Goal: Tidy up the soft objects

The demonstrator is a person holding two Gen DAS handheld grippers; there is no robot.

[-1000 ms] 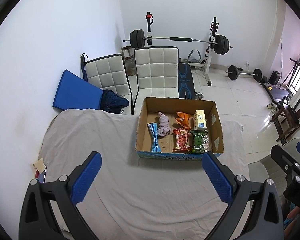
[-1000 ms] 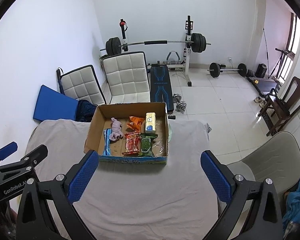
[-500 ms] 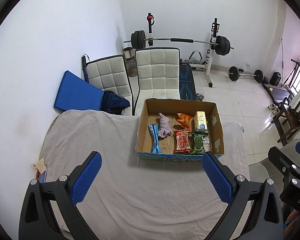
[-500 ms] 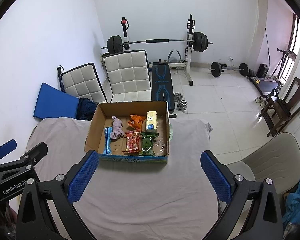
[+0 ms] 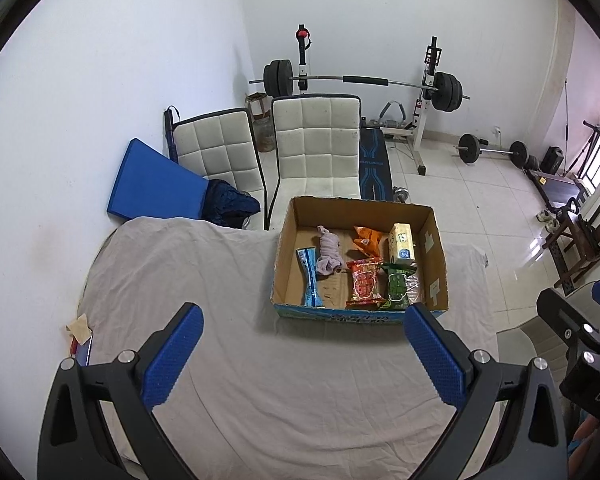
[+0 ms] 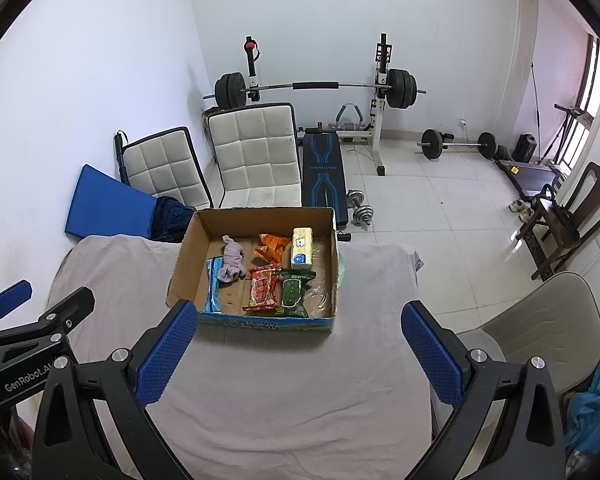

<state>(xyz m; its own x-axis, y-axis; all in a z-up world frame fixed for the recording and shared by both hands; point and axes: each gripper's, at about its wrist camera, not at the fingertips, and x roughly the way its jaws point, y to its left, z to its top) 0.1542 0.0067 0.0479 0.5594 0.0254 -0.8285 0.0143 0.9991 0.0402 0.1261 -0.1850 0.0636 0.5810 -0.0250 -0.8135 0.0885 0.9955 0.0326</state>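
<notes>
Both grippers hang wide apart above the table, holding nothing. From the left gripper, the blue pads frame bare cloth, and the right gripper's black body shows at 4 o'clock. From the right gripper, the left one's frame sits at 9 o'clock.

Beneath them a wrinkled grey cloth covers the table. A scrap of paper lies at the cloth's edge at 8 o'clock in the left view.

Farther on, at 12 o'clock, an open box rests on the cloth. Inside it, from 9 to 3 o'clock: a blue packet lying flat, a lilac cloth bundle touching it, a red packet, a green packet just beside it, and clear plastic wrap against the wall. Behind those lie an orange packet and a yellow tissue pack.

A beige chair stands at 3 o'clock beside the table.

Beyond the box, two white quilted chairs face the table, with a blue mat leaning on the wall at 10 o'clock and dark blue fabric bunched at its foot. A weight bench with a loaded barbell stands against the far wall. Dumbbells and a second barbell lie on the white tiled floor. A dark wooden chair stands at 2 o'clock by the window.
</notes>
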